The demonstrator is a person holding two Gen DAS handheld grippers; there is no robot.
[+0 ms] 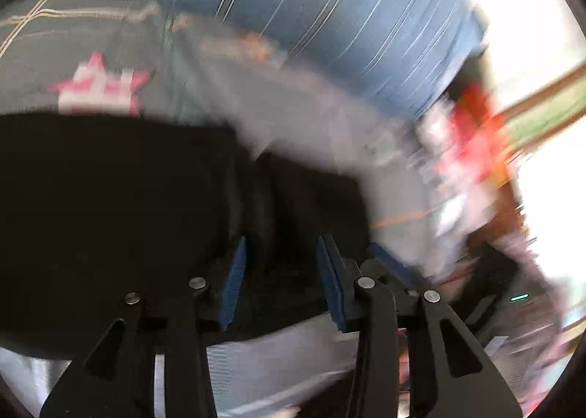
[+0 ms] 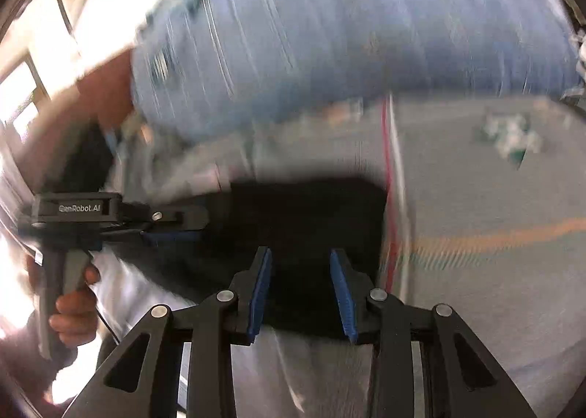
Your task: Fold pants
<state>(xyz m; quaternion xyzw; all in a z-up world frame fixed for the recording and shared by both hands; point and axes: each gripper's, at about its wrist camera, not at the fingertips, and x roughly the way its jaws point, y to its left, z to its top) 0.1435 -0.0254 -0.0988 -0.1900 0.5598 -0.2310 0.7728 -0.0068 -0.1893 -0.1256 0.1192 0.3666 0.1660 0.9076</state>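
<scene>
The black pants [image 1: 110, 205] lie folded on a grey bedspread [image 1: 311, 118]. In the left wrist view my left gripper [image 1: 282, 246] is open, its blue pads over the pants' near edge with nothing between them. In the right wrist view the pants [image 2: 307, 220] fill the middle, and my right gripper [image 2: 302, 260] is open above their near edge, empty. The left gripper [image 2: 172, 231] also shows there at the left, held by a hand, its fingers at the pants' left edge. Both views are motion-blurred.
A blue plaid pillow or blanket [image 1: 311, 8] lies beyond the pants, also in the right wrist view [image 2: 348, 33]. A pink star patch [image 1: 102, 88] marks the bedspread at left. Blurred red clutter [image 1: 472, 132] and a bright window sit to the right.
</scene>
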